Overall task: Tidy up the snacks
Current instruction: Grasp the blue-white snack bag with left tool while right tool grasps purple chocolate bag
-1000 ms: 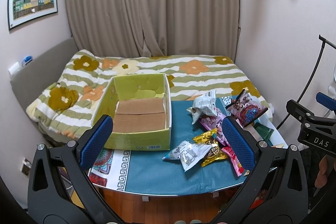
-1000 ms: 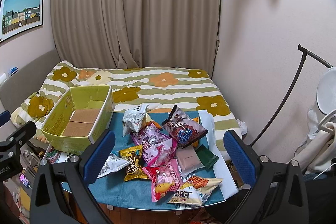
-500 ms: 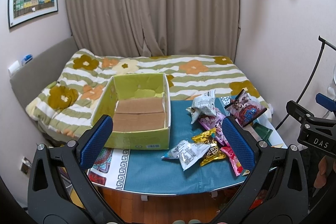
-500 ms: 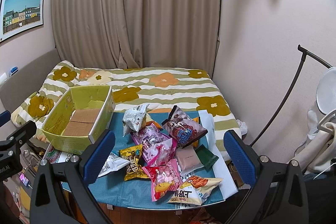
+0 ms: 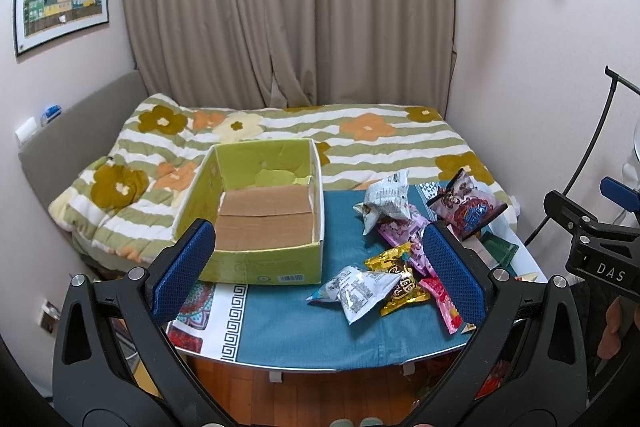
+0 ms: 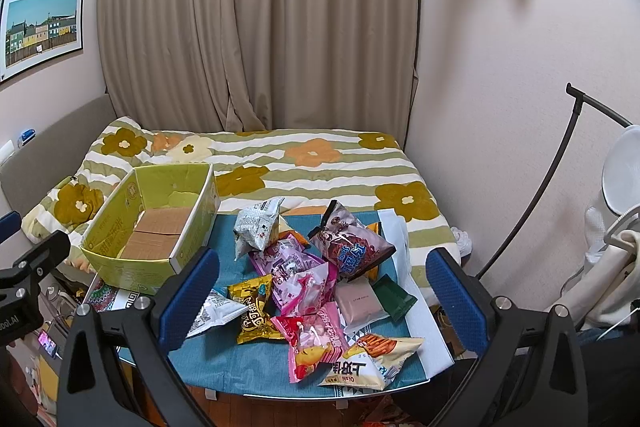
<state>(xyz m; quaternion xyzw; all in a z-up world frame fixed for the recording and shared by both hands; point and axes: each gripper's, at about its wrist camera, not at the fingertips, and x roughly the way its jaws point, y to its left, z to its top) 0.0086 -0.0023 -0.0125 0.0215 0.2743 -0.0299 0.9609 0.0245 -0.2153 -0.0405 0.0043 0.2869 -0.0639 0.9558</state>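
You hold both grippers, left (image 5: 318, 273) and right (image 6: 322, 293), spread wide and grasping nothing, above the table's (image 5: 288, 331) near edge. The snacks (image 6: 316, 283) lie heaped on its right half, beside the box (image 5: 264, 215), bare inside.

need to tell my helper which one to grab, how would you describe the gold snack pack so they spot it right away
Start at the green cardboard box on the teal table cover; the snack heap lies just to its right. At the heap's front left edge lies the gold snack pack, beside a white-grey pouch. It is the only shiny metallic gold wrapper, with dark brown round lettering.
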